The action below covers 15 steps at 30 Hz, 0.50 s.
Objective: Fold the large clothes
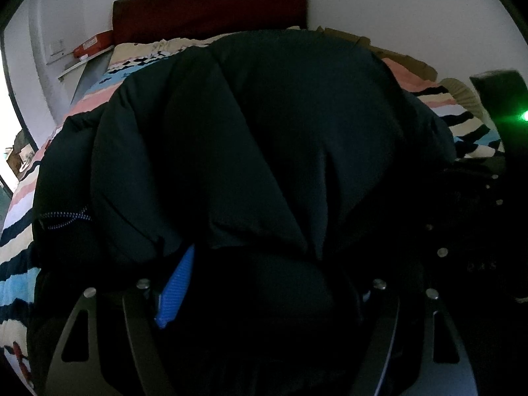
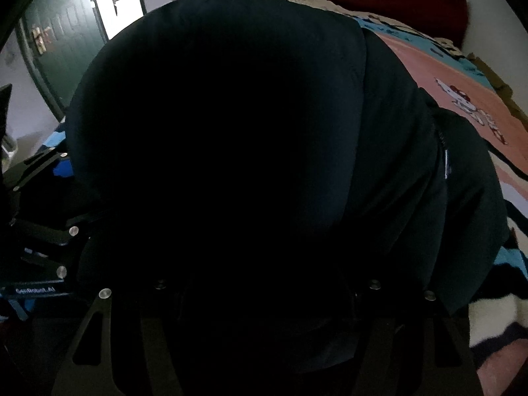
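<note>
Setting: bedroom; bed [image 1: 82, 105] with a striped, cartoon-print blanket [image 2: 462, 76] and a dark red headboard [image 1: 208, 3] against a pale wall.
Task item: one large dark padded jacket [image 1: 264, 125], lying bulked up across the blanket and filling most of both wrist views.
Jacket details: one speckled blue drawcord [image 1: 66, 216] at the near left edge; one blue strap [image 1: 175, 283] emerging beside the left claw.
Left claw [image 1: 260, 300]: fingers straddle a thick roll of jacket fabric; the dark picture does not show whether the pads press on it, so the state cannot be determined.
Right claw [image 2: 264, 300]: fingers spread partway with jacket bulk between them; clamping cannot be confirmed in the shadow.
Step in hand: judged as the body fold, with both claws set side by side at the near hem of the jacket.
Next move: judged to require a firm hold on both sides, then an even carry of the near edge toward the headboard, both claws level so the padding does not slump sideways.
Count: jacket, one; claws, two; bed, one; headboard, one; red box [image 1: 92, 44] on the ledge beside the bed, one.
</note>
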Available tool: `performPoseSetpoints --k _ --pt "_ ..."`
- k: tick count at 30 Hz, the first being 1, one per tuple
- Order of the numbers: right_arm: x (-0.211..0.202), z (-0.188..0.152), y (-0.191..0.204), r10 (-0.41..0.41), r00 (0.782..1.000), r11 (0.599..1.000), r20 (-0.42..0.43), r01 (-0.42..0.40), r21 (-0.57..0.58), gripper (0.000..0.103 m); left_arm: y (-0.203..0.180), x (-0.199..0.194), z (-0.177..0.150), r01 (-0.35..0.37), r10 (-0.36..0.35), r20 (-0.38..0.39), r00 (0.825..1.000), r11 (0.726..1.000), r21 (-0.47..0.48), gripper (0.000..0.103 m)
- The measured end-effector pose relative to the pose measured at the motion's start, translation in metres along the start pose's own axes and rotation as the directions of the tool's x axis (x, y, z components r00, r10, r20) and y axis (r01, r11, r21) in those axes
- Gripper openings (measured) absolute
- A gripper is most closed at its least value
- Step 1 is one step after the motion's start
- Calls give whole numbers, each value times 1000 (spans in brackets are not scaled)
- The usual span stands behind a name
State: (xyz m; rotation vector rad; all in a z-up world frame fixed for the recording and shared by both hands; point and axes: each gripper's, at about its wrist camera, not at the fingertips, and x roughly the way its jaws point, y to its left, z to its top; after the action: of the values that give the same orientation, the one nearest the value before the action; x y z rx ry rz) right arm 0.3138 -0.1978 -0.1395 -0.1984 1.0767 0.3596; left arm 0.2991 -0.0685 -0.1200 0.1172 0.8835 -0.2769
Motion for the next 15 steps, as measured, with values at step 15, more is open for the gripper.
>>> performPoseSetpoints --k 15 --pt "-41 -6 9 -66 998 996 -4 66 60 68 -11 -39 5 -64 64 19 998 998 3 76"
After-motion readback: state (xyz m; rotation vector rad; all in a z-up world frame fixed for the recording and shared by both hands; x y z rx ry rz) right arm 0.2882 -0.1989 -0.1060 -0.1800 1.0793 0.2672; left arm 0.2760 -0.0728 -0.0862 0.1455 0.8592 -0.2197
